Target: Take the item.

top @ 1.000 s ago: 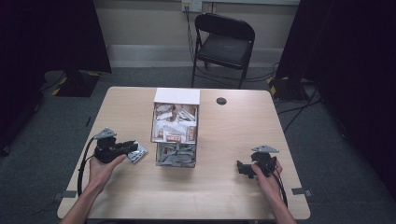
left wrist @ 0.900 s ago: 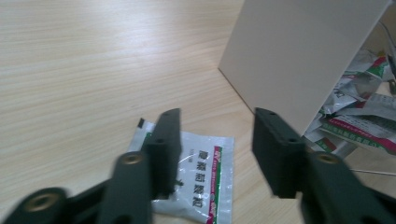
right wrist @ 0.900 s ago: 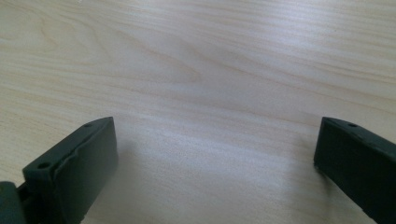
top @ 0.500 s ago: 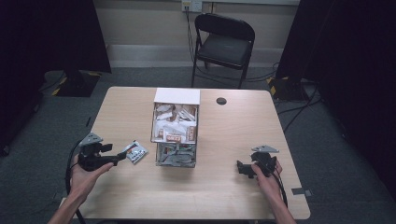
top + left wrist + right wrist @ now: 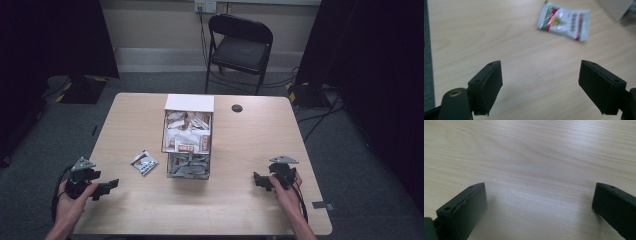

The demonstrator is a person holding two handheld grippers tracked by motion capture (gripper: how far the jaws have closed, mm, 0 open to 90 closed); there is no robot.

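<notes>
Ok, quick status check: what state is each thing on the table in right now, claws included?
Left claw: open, empty, over bare table.
Right claw: open, empty, over bare table.
Packet: lying flat on the table, left of the box, ungripped.
Box: upright, lid flipped open, full of packets.
Folding chair: unfolded, behind the table.

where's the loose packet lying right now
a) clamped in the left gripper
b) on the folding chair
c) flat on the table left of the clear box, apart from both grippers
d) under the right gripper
c: the packet lies flat on the table just left of the clear box; the left gripper is open with bare wood between its jaws, and the right gripper is far across the table.
</notes>
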